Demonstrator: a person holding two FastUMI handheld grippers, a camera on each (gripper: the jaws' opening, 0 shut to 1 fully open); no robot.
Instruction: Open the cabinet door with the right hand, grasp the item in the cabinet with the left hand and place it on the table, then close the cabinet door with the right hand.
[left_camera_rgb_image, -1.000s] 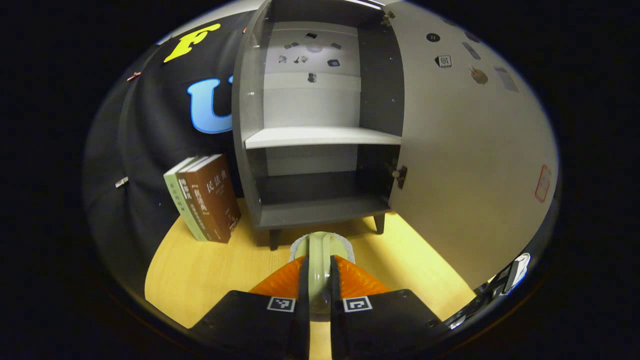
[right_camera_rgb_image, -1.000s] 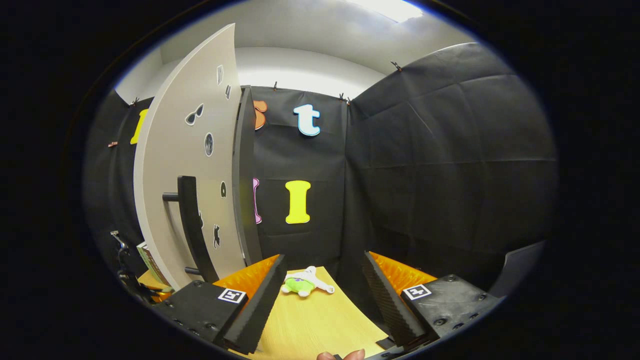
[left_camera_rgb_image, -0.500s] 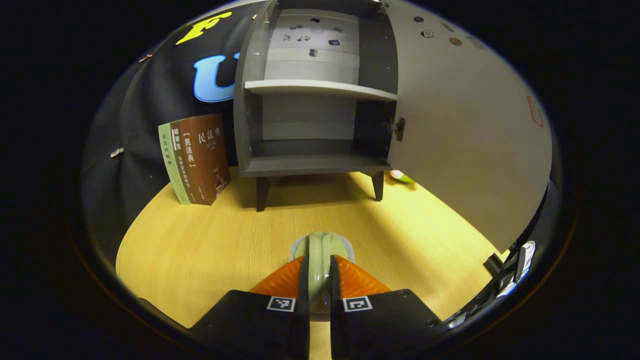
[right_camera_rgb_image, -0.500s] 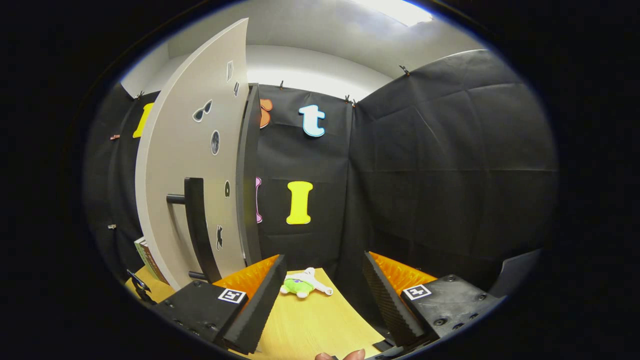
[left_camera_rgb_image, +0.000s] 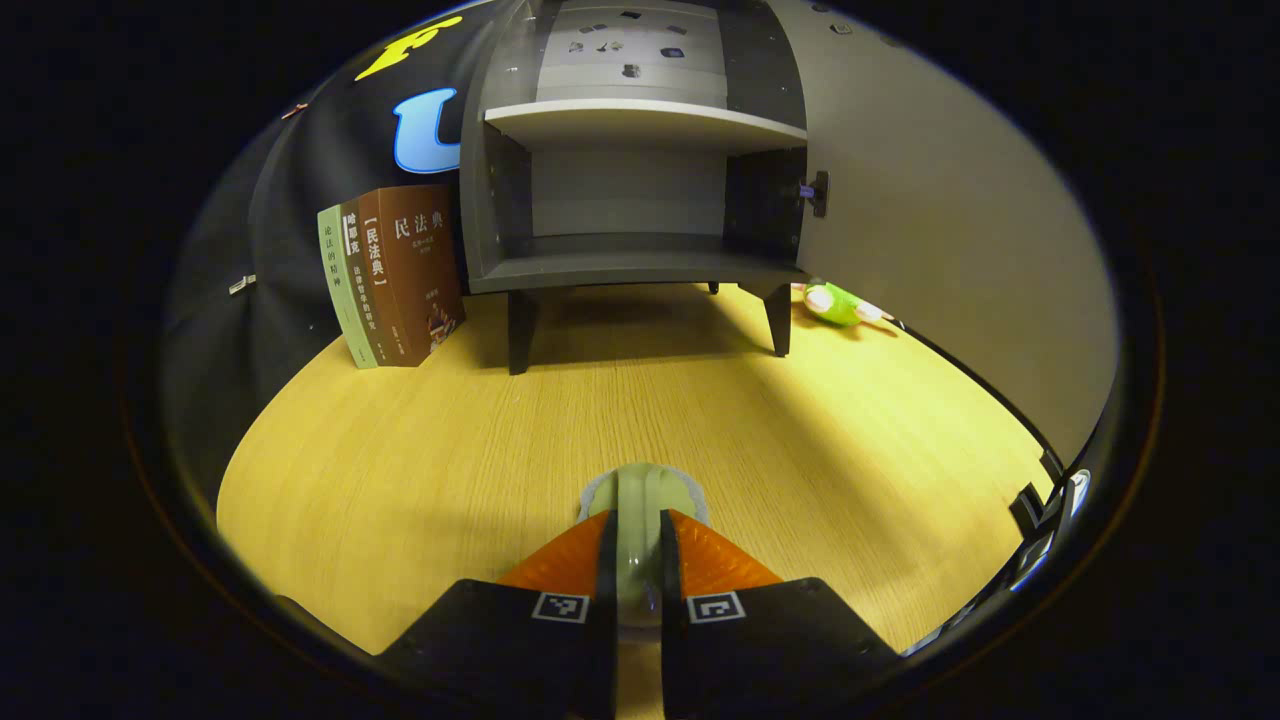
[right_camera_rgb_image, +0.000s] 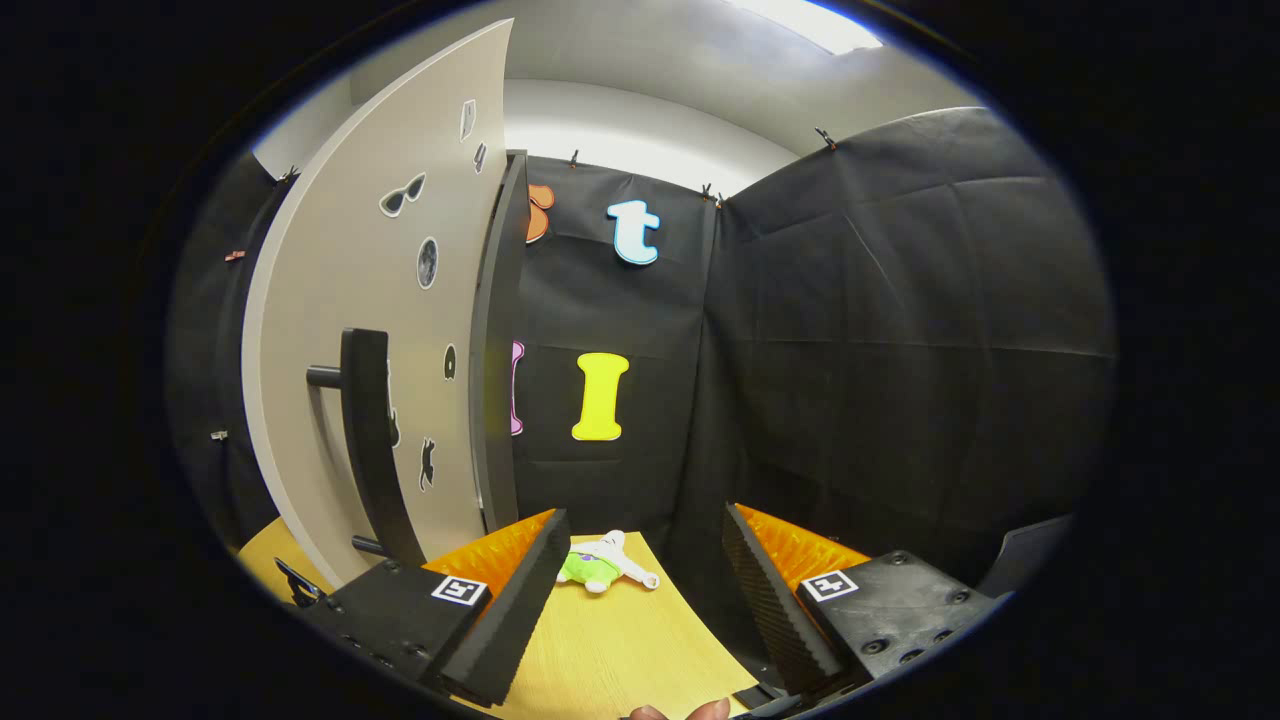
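My left gripper (left_camera_rgb_image: 638, 522) is shut on a pale green item (left_camera_rgb_image: 641, 487) with a whitish rim, held low over the wooden table (left_camera_rgb_image: 450, 450). Ahead stands the grey cabinet (left_camera_rgb_image: 630, 268) with both shelves bare. Its door (left_camera_rgb_image: 930, 230) is swung wide open to the right. In the right gripper view, my right gripper (right_camera_rgb_image: 645, 522) is open with nothing between its fingers. It sits just right of the door's outer face (right_camera_rgb_image: 400, 290), whose black handle (right_camera_rgb_image: 365, 430) is to its left.
Several books (left_camera_rgb_image: 400, 270) stand upright against the wall, left of the cabinet. A small green and white plush toy (left_camera_rgb_image: 838, 302) (right_camera_rgb_image: 600, 568) lies on the table by the cabinet's right leg. Black cloth walls close the booth.
My left gripper has pulled back from the cabinet and lowered toward the table, still holding the green item. The right gripper has barely shifted and stays open beside the door.
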